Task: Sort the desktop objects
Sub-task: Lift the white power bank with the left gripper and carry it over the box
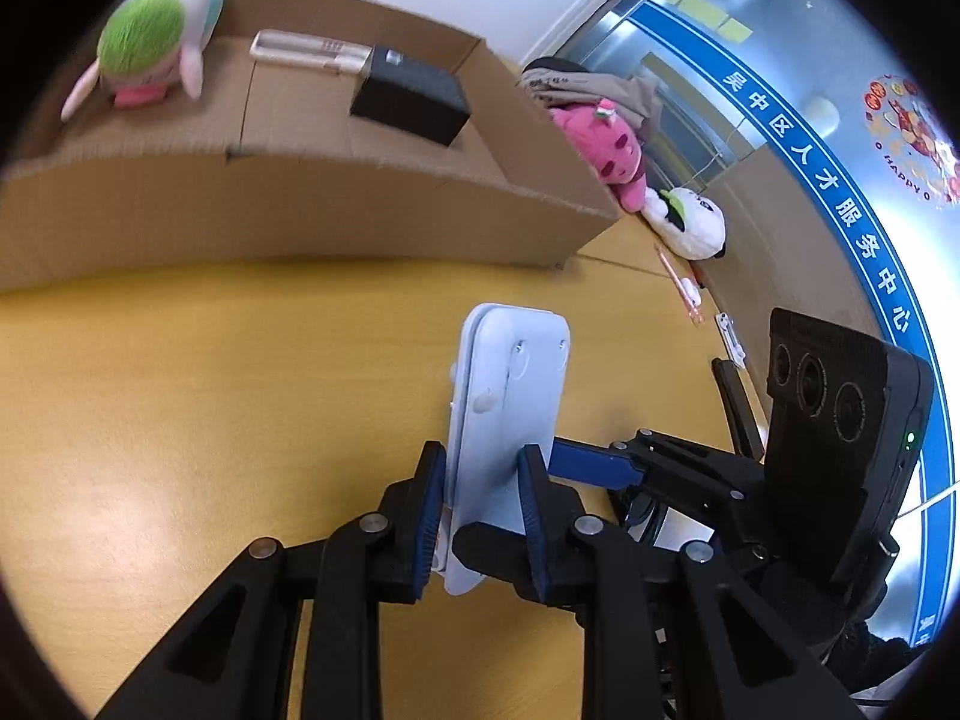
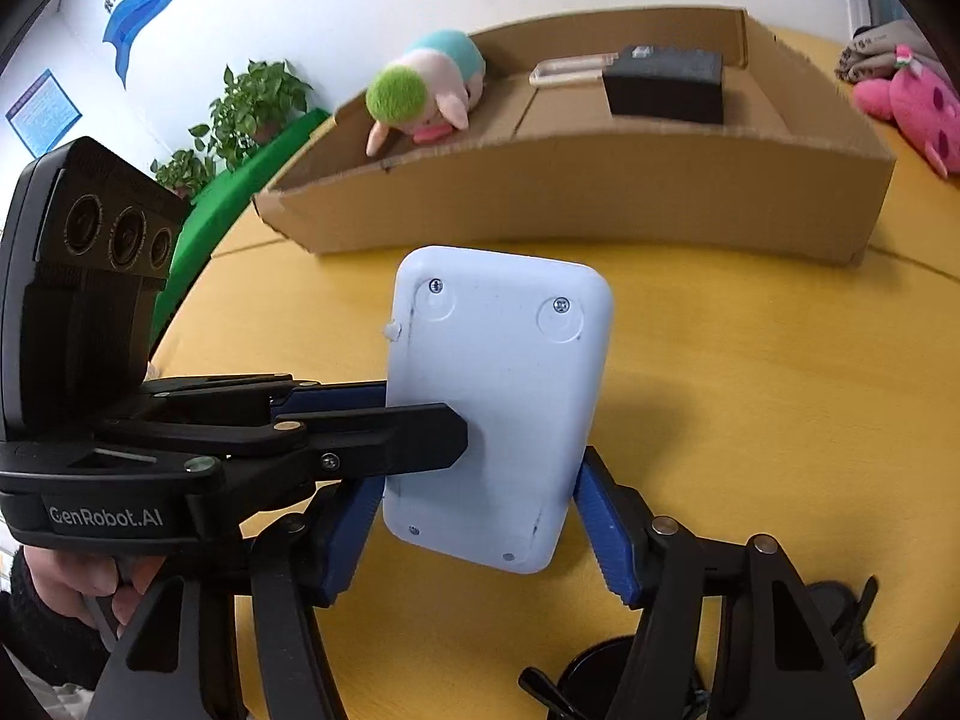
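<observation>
A white plastic device (image 1: 510,372) hangs above the yellow table (image 1: 180,390), its back with two screws facing the right wrist view (image 2: 498,372). My left gripper (image 1: 480,456) is shut on its thin front and back faces. My right gripper (image 2: 483,471) has its blue pads (image 2: 603,516) against the device's two long side edges, so both grip it. The left gripper's black finger (image 2: 420,432) crosses the device's back from the left. Behind stands an open cardboard box (image 1: 300,204) holding a green-headed plush (image 1: 144,54), a black box (image 1: 411,96) and a pale flat case (image 1: 306,51).
A pink plush (image 1: 606,147) and a white plush (image 1: 690,222) lie right of the box, with a pink pen (image 1: 678,282) and a small white clip (image 1: 732,342) nearer. Potted plants (image 2: 252,102) stand far left. Black cables and a round base (image 2: 606,666) lie near the front edge.
</observation>
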`<state>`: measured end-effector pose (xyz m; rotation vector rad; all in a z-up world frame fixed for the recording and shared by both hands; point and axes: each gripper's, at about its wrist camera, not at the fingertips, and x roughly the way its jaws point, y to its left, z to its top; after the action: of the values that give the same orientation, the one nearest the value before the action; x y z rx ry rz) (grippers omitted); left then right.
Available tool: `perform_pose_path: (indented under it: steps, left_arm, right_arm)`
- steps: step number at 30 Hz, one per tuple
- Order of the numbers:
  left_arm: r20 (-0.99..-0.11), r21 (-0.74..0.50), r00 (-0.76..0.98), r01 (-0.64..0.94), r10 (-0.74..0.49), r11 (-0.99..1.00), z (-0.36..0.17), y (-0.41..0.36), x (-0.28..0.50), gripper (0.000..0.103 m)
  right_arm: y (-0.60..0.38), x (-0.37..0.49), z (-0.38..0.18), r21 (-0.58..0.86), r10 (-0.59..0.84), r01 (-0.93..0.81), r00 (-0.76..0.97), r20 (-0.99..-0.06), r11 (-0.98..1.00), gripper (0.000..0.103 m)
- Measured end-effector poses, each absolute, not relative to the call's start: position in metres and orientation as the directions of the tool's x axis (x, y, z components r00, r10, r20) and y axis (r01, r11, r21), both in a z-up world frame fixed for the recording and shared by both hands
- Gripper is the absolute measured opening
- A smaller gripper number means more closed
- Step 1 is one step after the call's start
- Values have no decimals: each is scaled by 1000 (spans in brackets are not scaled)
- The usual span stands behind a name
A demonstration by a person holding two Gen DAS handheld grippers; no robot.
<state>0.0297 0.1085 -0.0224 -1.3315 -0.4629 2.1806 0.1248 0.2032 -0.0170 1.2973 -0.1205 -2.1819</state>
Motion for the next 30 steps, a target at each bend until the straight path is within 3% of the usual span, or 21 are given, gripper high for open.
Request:
perform_pose_path:
  steps: [20, 30]
  left_arm:
    - [-584, -406, -563, -421, 585, -811, 118, 106, -46, 24]
    - [-576, -491, -508, -412, 641, -768, 108, 120, -114, 24]
  right_arm:
    - [195, 49, 119, 236, -543, 520, -582, -605, -821, 69]
    - [210, -12, 132, 210, -489, 474, -602, -631, -855, 69]
